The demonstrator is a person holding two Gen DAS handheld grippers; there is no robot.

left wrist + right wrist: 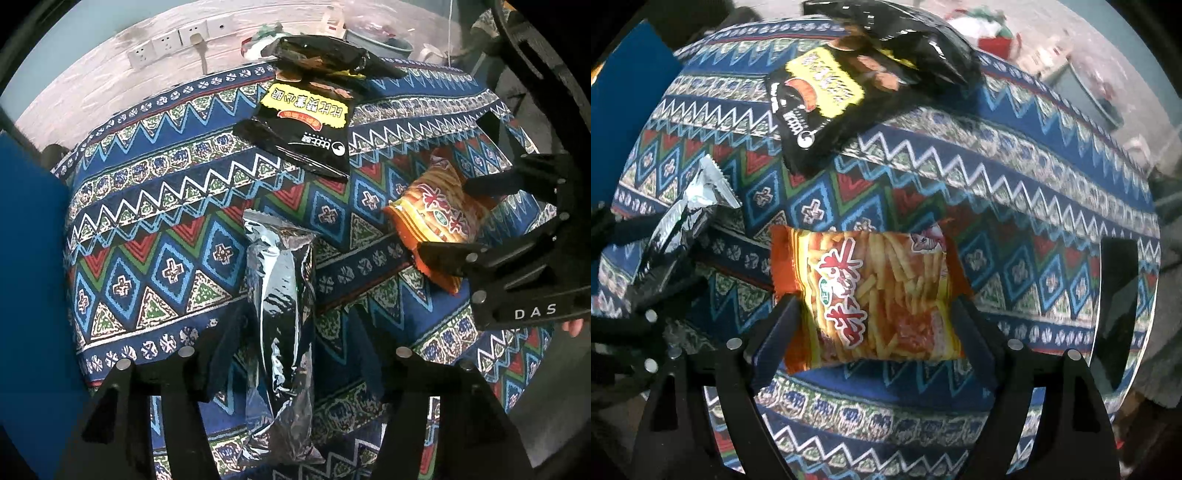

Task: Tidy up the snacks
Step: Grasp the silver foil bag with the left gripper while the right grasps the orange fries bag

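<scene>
A silver and black foil snack bag (282, 314) lies lengthwise between the fingers of my left gripper (295, 332), which is open around it; it also shows in the right wrist view (679, 236). An orange fries snack bag (868, 295) lies between the fingers of my right gripper (875, 314), whose fingers touch both of its sides; the bag (439, 214) and the gripper (454, 218) also show in the left wrist view. Black and yellow snack bags (310, 110) are stacked at the table's far side, and show too in the right wrist view (827, 96).
The table is covered by a patterned blue cloth (166, 229). A blue board (29, 277) stands at the left edge. A wall with sockets (170, 44) is behind. A basin (380, 40) and clutter sit at the back right.
</scene>
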